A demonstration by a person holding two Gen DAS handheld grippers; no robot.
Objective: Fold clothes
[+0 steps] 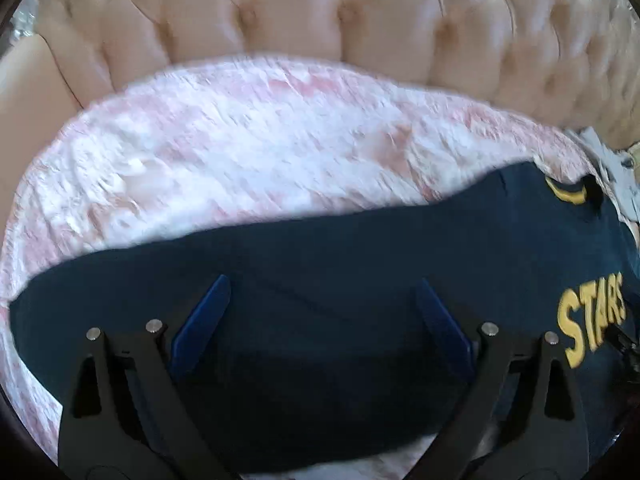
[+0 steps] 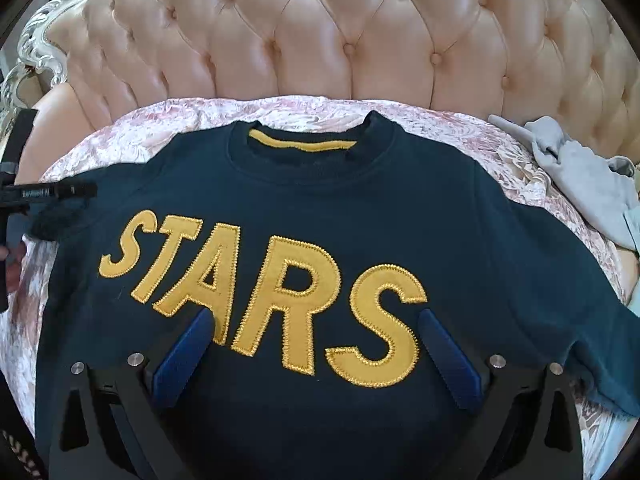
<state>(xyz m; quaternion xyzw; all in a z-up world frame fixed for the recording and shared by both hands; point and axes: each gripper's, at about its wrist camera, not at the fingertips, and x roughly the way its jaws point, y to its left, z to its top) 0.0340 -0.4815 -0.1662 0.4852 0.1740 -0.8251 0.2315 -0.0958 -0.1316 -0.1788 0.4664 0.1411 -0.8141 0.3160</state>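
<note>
Hovering over a navy sweatshirt (image 2: 320,208), I hold both pairs of my blue-padded fingers spread wide, with nothing between them. The sweatshirt lies flat, front up, on a pink-and-white patterned bedspread (image 2: 460,128), its neckline pointing away from my fingertips toward a tufted peach headboard (image 2: 320,32).

My right gripper (image 2: 316,316) hangs above the chest, and the big yellow stitched letters reading STARS (image 2: 264,292) run across just ahead of and between its fingers (image 2: 448,344); the R sits in the gap, the last S close to the right-side finger. Beyond the letters, the collar shows a yellow inner band (image 2: 302,141). One sleeve stretches off past the right-side finger toward the lower right edge. Farther ahead and to the right, well apart from the sweatshirt, a crumpled pale grey garment (image 2: 588,176) rests on the bedspread near the headboard.

My left gripper (image 1: 322,286) is over the plain dark cloth of the sweatshirt (image 1: 320,272), whose edge runs across just ahead of the fingertips, with open bedspread (image 1: 240,148) beyond. This view is blurred. The lettering (image 1: 588,320) and the collar lie off to the right of the right-side finger.
</note>
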